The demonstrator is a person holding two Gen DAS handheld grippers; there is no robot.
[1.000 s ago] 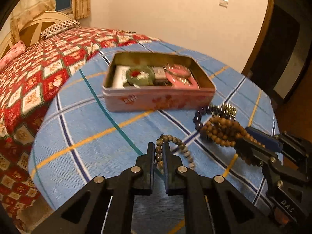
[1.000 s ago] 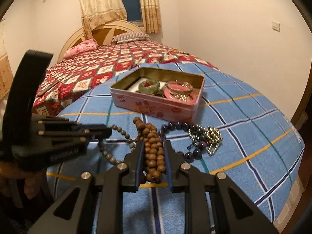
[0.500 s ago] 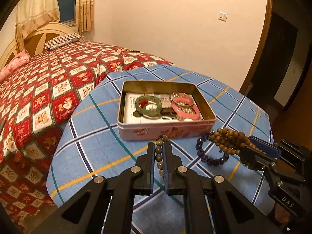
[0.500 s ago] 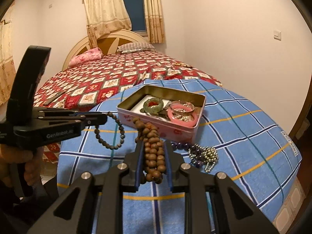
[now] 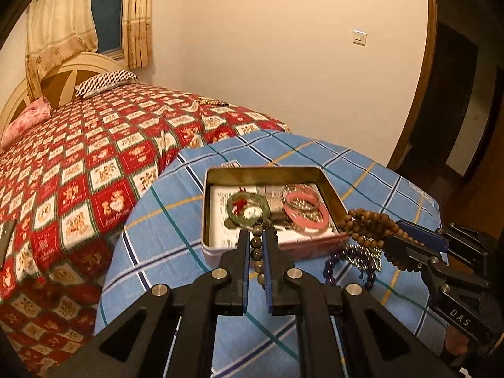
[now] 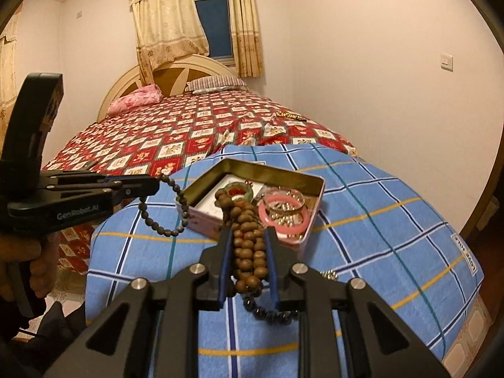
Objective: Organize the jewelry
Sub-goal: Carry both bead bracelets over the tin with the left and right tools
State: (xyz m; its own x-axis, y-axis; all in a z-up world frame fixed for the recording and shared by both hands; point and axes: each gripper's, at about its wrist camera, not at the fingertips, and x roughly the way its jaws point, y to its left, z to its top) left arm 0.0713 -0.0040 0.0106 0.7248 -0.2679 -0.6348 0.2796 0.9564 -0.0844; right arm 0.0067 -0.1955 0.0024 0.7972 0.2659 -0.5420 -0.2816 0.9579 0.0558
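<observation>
The left gripper [image 5: 255,245] has its fingers [image 5: 242,252] clenched on a dark bead bracelet [image 6: 163,208], which hangs in a loop clear of the counter [image 6: 378,220], at 9 o'clock from the tin. The right gripper [image 6: 247,252] grasps a bunched brown wooden bead strand [image 6: 247,236] between its 2 fingers [image 6: 225,252], held above the blue plaid cloth just at the tin's near edge. The open pink tin [image 5: 271,173] sits mid-counter and holds a green bangle [image 5: 247,209], a pink bangle [image 5: 305,215] and small metallic pieces. At 4 o'clock from the tin, a purple bead bracelet [image 5: 334,267] and a silver chain [image 5: 362,255] lie on the cloth. A red patterned bed [image 6: 189,132] lies at 12 o'clock.
</observation>
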